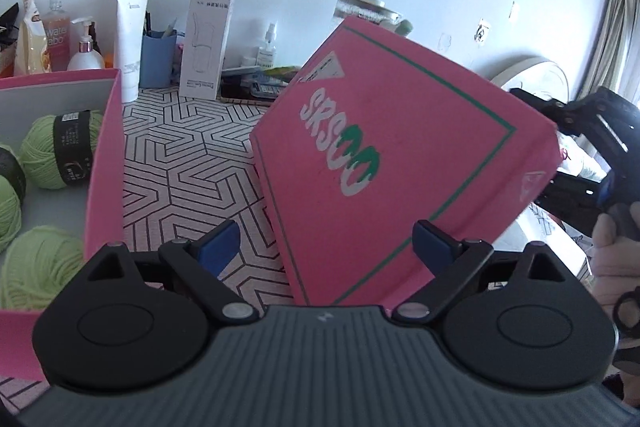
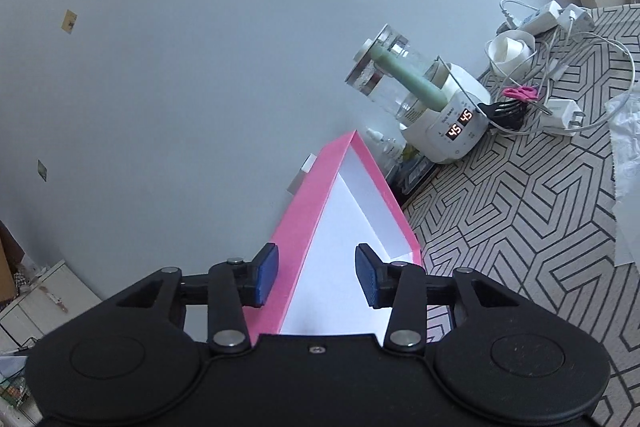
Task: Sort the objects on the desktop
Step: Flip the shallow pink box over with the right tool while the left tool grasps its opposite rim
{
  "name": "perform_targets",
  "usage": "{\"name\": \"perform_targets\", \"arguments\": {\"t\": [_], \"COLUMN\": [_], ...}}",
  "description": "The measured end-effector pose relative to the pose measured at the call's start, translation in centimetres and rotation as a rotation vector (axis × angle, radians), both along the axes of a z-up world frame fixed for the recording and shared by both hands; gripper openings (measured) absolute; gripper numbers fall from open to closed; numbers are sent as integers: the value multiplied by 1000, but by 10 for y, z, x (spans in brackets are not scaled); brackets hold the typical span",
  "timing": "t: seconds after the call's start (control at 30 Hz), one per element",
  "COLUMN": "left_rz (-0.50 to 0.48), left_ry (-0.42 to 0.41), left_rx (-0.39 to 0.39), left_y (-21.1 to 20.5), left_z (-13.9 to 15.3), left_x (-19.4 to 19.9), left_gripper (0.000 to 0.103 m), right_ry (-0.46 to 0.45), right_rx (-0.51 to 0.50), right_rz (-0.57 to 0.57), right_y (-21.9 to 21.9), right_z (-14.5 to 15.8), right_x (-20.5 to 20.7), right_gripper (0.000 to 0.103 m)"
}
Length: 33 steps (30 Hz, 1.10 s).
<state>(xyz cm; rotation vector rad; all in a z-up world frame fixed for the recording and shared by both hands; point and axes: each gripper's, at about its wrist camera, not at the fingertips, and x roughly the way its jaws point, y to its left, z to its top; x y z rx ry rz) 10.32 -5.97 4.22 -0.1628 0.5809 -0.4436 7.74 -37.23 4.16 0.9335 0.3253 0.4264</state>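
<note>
Pink lid [image 1: 384, 155] tilted mid-frame in left wrist view, w/ open box [image 1: 105, 163] lower left already holding green yarn balls [image 1: 60, 151]. We reckon sorting mostly done, lid not yet on. Right gripper [image 2: 316, 277] straddles lid rim, jaws half-spread, pads not pressing afaict. Left gripper [image 1: 326, 247] spread wide, empty, angled down twd lid.

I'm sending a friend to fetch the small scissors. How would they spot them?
Find the white electric kettle with the lit numbers, against the wall. Just beside its base, among white chargers and cables, lie the scissors: the only bright pink thing in that tangle.
</note>
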Motion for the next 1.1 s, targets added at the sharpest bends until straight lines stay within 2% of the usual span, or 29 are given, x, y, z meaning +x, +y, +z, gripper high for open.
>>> {"name": "perform_targets", "arguments": {"t": [0.07,0.13,0.2,0.3,0.37,0.47,0.53,0.6,0.83,1.03,1.1], "left_rz": [3,6,3,1,4,33,56,65,108,83,73], "left_ry": [23,35,40,64,79,47,42,69,137,179,202], "left_rx": [-7,-4,7,2,3,51,106,124,177,160,129], "left_y": [0,0,-3,-7,-10,-15,-20,-24,-36,-36,-36], "left_z": [-3,-6,-8,-12,-12,-10,-11,-14,-29,-35,-37], "left_x": [5,9,12,20,26,35,43,55,85,88,89], "left_gripper": [94,94,94,94,94,94,96,97,97,97,97], "right_ry": [22,50,103,141,180,227,233,238,247,238,239], "right_rx": [-25,-102,-138,-45,-96,-256,-287,-317,-370,-375,-378], "right_rz": [-20,-41,-41,35,9,-52,-49,-44,-44,-44,-38], "right_y": [-11,-18,-25,-29,-25,-16,-15,-13,-9,-8,-7], "right_z": [-4,-8,-20,-48,-57,-60,-61,-61,-56,-54,-56], "right_x": [-4,-11,-15,-8,-4,1,7,12,23,22,24], "right_gripper": [50,50,50,50,50,51,55,60,64,68,69]}}
